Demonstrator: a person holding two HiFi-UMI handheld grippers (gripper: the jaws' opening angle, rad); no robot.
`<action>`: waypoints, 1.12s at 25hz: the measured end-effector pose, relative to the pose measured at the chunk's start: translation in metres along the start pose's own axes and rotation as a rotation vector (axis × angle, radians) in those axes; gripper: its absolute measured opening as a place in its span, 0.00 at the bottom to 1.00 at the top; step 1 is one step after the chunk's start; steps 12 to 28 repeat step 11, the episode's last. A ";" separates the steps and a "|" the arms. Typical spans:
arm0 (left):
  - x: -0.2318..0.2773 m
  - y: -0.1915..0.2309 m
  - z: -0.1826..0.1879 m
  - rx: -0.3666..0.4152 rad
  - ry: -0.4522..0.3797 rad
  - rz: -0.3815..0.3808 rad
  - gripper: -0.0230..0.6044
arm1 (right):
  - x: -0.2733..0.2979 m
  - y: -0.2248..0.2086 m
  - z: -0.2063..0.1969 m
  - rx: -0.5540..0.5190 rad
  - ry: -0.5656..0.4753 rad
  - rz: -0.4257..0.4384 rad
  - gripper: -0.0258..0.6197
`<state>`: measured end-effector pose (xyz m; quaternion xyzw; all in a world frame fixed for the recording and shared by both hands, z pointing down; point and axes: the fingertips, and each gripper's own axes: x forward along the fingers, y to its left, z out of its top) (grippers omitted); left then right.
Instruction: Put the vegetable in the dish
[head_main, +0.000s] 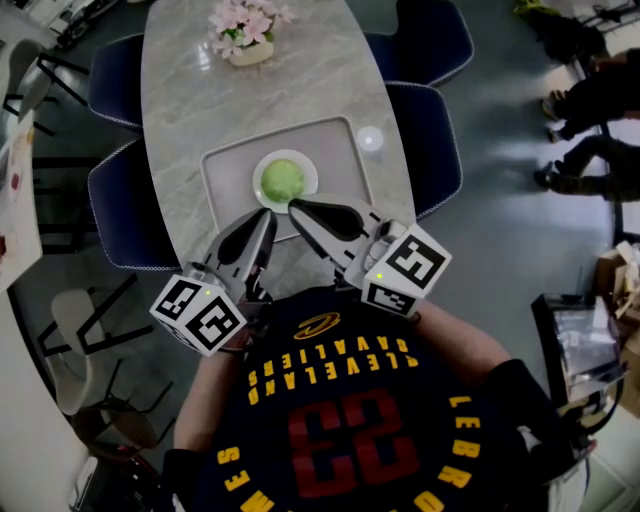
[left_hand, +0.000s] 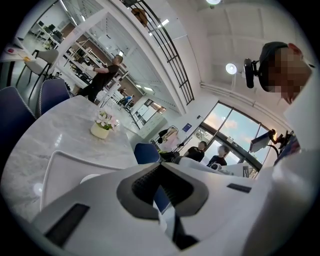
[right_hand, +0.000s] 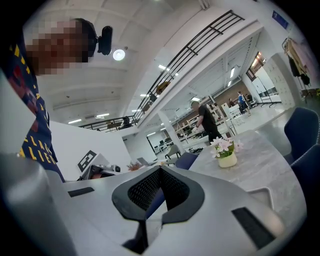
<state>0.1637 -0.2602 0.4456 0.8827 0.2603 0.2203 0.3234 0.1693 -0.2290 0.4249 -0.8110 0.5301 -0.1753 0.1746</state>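
A round green vegetable (head_main: 281, 180) lies in a small white dish (head_main: 303, 170) in the middle of a grey tray (head_main: 225, 175) on the marble table. My left gripper (head_main: 268, 218) hovers over the tray's near edge, shut with nothing in it. My right gripper (head_main: 298, 207) is next to it, its tip at the dish's near rim, also shut and empty. In the left gripper view the jaws (left_hand: 160, 166) meet over the tray (left_hand: 65, 162). The right gripper view shows its jaws (right_hand: 160, 170) pressed together, with a tray corner (right_hand: 260, 194) at the right.
A pot of pink flowers (head_main: 245, 35) stands at the table's far end. A small white round object (head_main: 370, 138) sits right of the tray. Blue chairs (head_main: 440, 140) ring the table. People (head_main: 590, 110) sit at the far right.
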 end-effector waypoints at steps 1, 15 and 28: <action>0.000 0.000 0.000 -0.001 0.000 0.000 0.04 | 0.000 0.000 0.000 0.000 0.000 0.000 0.05; -0.001 0.003 -0.002 -0.012 0.001 0.006 0.04 | 0.000 -0.001 -0.001 0.001 0.001 -0.008 0.05; -0.001 0.003 -0.002 -0.012 0.001 0.006 0.04 | 0.000 -0.001 -0.001 0.001 0.001 -0.008 0.05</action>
